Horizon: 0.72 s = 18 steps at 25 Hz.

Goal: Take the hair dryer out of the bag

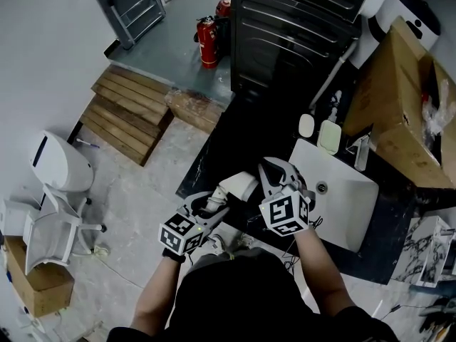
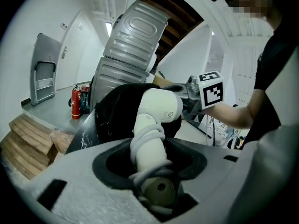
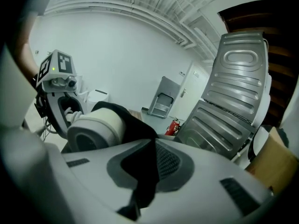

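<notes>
**Hair dryer gripped by its handle, bag cloth pinched beside it**

A dark table (image 1: 217, 144) runs across the head view, its near edge hidden behind the person's arms and body. A ribbed grey metal panel (image 1: 292, 27) leans at its far end, cut off by the top of the frame. A white sink (image 1: 345, 201) is set into the table at the right.

The black bag (image 2: 114, 108) is held above the table between the two tools. In the head view it is hard to tell apart from the dark surface below it. The white hair dryer (image 2: 159, 107) juts out of the bag's cloth. Black fabric lies over the back of its barrel (image 3: 93, 125), and how much of the head it covers cannot be made out.

The left tool (image 2: 154, 174) has its jaws set wide and clamped on the hair dryer's handle. The end of the handle fills the gap between them. The right tool (image 3: 149, 171) is closed narrow on a fold of the bag, which hangs down through its jaws. A white cord (image 2: 148, 135) is wound around the handle, and its plug is not visible.
</notes>
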### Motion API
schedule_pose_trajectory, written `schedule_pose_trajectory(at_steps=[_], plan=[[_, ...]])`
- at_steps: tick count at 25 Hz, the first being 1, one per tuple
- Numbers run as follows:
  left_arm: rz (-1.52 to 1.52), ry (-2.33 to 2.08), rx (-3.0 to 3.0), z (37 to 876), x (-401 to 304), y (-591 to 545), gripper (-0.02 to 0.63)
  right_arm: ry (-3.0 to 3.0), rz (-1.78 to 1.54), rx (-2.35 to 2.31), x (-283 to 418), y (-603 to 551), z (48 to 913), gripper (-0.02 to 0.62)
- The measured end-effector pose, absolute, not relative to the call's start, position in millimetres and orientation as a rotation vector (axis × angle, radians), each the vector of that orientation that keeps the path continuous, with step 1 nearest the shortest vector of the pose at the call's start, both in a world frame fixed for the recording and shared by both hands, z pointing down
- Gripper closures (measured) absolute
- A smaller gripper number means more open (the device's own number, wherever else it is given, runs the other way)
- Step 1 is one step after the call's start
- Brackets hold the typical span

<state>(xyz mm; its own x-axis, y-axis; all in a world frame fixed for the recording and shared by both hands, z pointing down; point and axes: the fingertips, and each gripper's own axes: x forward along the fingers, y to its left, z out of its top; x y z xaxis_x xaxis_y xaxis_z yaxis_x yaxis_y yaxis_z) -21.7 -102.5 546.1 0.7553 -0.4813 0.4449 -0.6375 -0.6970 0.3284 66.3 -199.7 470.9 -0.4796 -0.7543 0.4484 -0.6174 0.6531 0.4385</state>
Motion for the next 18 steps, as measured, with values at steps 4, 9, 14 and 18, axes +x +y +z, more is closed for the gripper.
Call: schedule_pose_trajectory(at_steps=[4, 9, 14, 18], plan=[[0.441, -0.805, 2.533, 534.7, -20.0, -92.8, 0.379, -2.253, -0.296, 1.064, 65.5, -204.2, 468.1, 0.572], [0.438, -0.732, 2.582, 529.6, -17.9, -78.0, 0.379, -2.263, -0.304, 1.061, 65.6, -208.2, 465.0, 0.572], [0.413, -0.676, 2.604, 529.4, -16.8, -71.1, 0.379, -2.266, -0.321, 1.055, 65.8, -216.0, 462.4, 0.572], [0.393, -0.607, 2.643, 524.9, -12.3, -62.2, 0.379, -2.265, -0.324, 1.057, 65.2, -222.2, 464.6, 0.572]])
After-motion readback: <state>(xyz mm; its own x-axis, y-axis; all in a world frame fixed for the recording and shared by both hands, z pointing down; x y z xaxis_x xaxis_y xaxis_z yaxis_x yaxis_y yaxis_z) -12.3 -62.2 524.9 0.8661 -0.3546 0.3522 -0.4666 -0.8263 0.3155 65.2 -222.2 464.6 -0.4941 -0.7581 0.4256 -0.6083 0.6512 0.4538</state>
